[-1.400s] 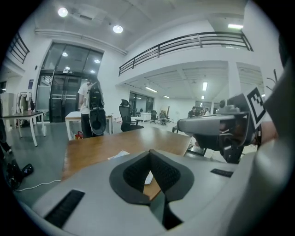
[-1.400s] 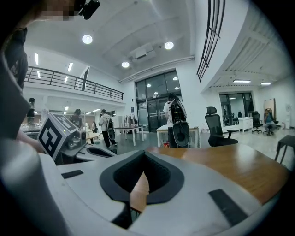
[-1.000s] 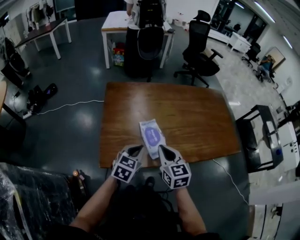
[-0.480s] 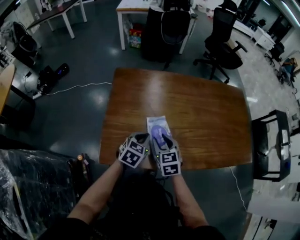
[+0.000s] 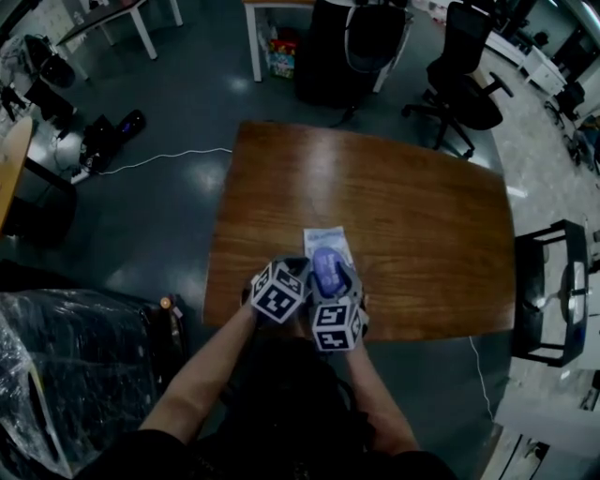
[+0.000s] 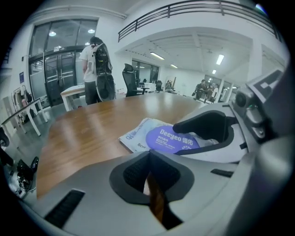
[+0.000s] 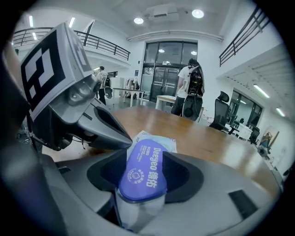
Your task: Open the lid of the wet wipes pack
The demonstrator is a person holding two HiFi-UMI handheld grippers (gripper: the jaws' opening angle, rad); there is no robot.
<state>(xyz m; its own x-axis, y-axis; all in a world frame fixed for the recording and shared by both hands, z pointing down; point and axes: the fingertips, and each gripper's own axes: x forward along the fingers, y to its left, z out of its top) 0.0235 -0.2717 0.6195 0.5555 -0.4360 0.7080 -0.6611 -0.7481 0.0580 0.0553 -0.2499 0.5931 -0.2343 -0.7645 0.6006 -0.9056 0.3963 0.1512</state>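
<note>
A white wet wipes pack [image 5: 327, 238] with a purple oval lid [image 5: 325, 264] lies flat near the front edge of the brown wooden table [image 5: 412, 225]. My right gripper [image 5: 328, 274] is low over the pack. Its jaws have just been opening, and the lid [image 7: 142, 168] lies between them while the gripper [image 7: 145, 155] stands open. My left gripper [image 5: 298, 266] sits close beside it on the left of the pack. In the left gripper view that gripper [image 6: 149, 156] is shut with only a thin slit of table showing. The lid [image 6: 170, 138] lies just right of it.
The table's front edge [image 5: 281, 323] runs under my hands. Black office chairs [image 5: 464, 80] and a white table [image 5: 281, 9] stand beyond the far side. A person [image 7: 190, 87] stands at that white table. A cable [image 5: 169, 155] crosses the floor, and a plastic-wrapped bulk [image 5: 66, 375] sits at lower left.
Both grippers have come down and forward onto the pack. The right jaws went from shut to open around the purple lid. The left gripper closed in beside it.
</note>
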